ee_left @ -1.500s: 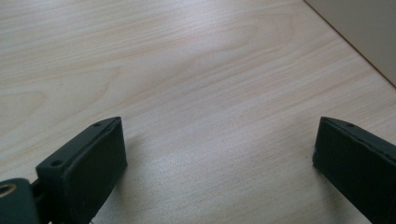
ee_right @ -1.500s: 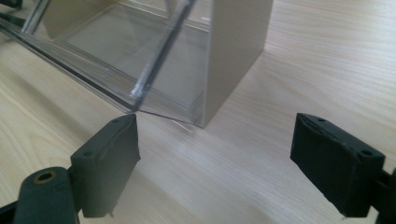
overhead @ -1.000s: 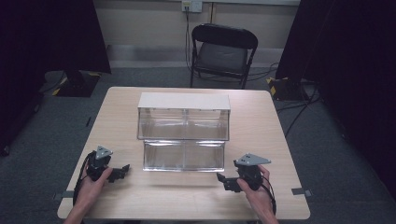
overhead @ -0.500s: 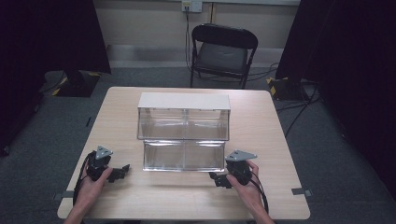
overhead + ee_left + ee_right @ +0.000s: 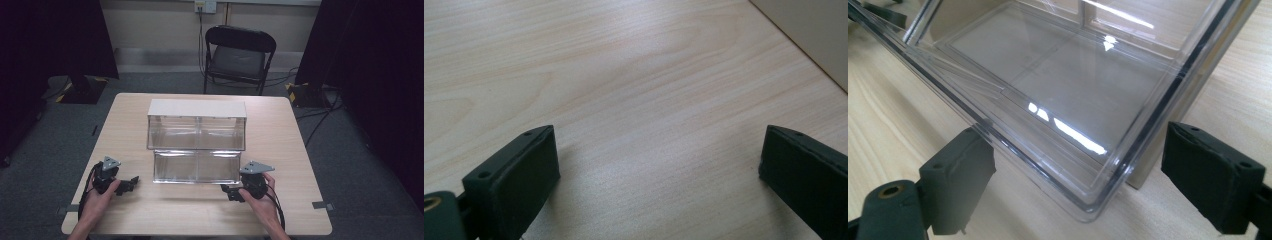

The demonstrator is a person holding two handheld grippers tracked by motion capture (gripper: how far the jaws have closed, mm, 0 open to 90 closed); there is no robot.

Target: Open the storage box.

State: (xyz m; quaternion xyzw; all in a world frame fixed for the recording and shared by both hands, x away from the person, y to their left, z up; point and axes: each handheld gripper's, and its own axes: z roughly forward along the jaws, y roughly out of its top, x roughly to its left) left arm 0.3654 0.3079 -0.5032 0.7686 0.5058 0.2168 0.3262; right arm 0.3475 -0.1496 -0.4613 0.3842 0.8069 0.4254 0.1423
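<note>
A clear plastic two-tier bin (image 5: 196, 131) with a white top stands in the middle of the wooden table (image 5: 280, 145). Its lower tray (image 5: 195, 167) juts toward me. My right gripper (image 5: 227, 191) is low on the table at the tray's front right corner. In the right gripper view the tray corner (image 5: 1088, 200) sits between the wide-apart jaws of the right gripper (image 5: 1078, 145), which is open and touches nothing. My left gripper (image 5: 131, 183) rests left of the tray, apart from it. In its own view the left gripper (image 5: 659, 165) is open over bare wood.
A black folding chair (image 5: 236, 52) stands beyond the table's far edge. Cables (image 5: 320, 120) run across the grey floor at the right. Dark curtains hang at both sides. The white side wall of the bin (image 5: 814, 40) shows at the upper right of the left gripper view.
My right gripper has slid left and slightly forward, up to the front right corner of the lower tray. The left gripper has stayed put.
</note>
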